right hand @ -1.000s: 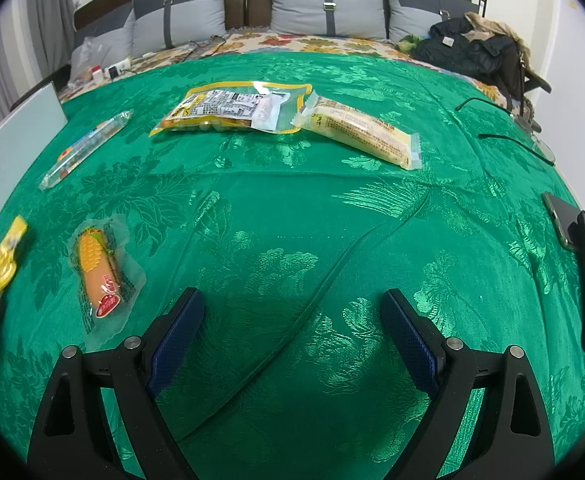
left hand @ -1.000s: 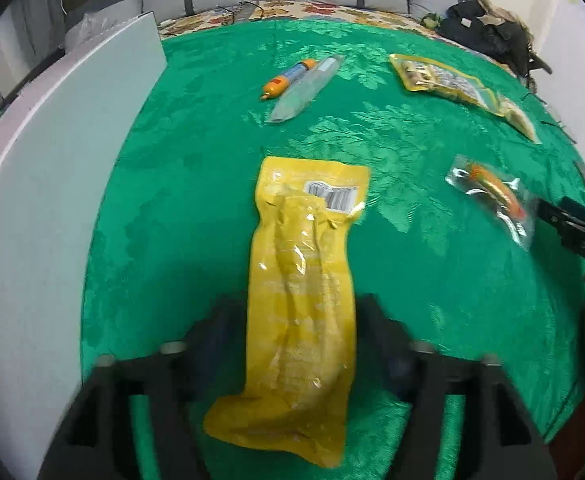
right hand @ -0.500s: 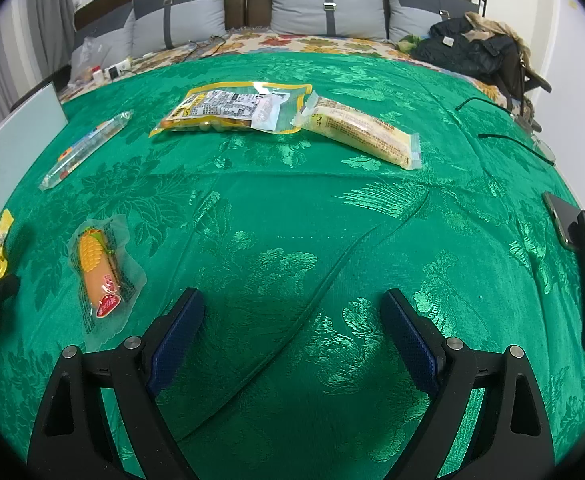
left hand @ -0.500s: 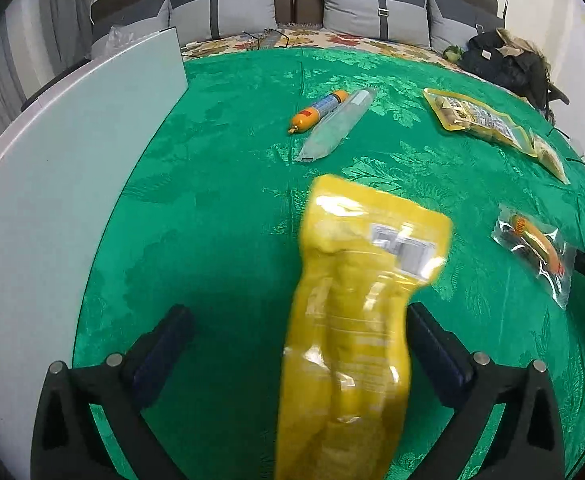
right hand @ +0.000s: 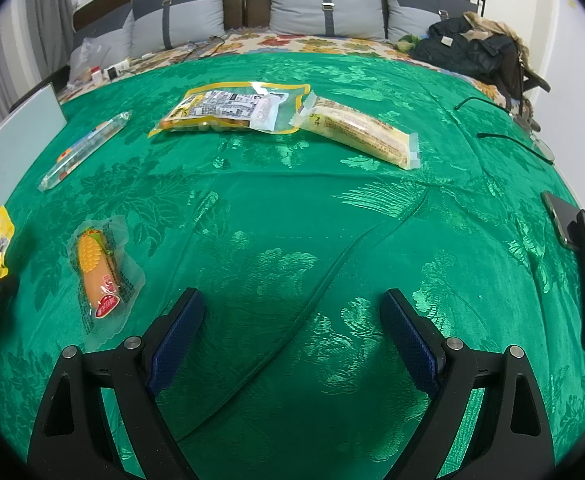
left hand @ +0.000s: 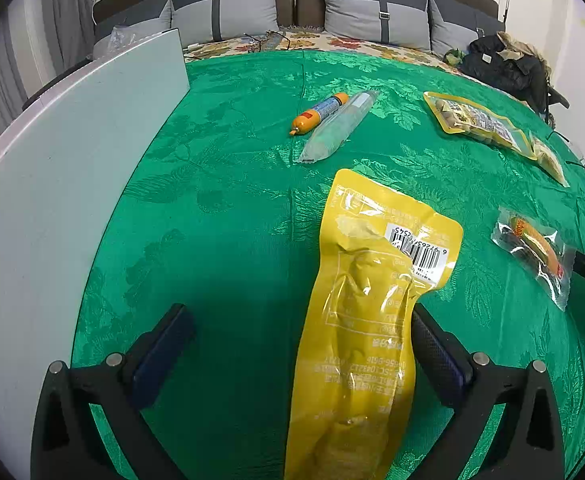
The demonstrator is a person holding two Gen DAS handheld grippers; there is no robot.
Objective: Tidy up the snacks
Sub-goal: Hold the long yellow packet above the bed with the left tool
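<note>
While the left gripper (left hand: 296,344) is spread to its widest and pinches nothing, the yellow packet (left hand: 366,320) is seen between its two pads, nearer the right-hand one, which its edge seems to touch or overlap. The packet's long axis runs from near to far, roughly along the line in which that gripper points, with the barcode end far and tipped a little to the right; whether it lies flat on the green bedspread (left hand: 232,240) cannot be told. The right gripper (right hand: 292,328) is likewise spread wide and empty, over bare bedspread. From it the corn sausage packet (right hand: 98,276) lies just to the near left, its long axis also running near to far, while the yellow packet is seen only at the far left edge of that view. The left gripper is judged the nearer to the yellow packet, the right to the corn sausage packet.
</note>
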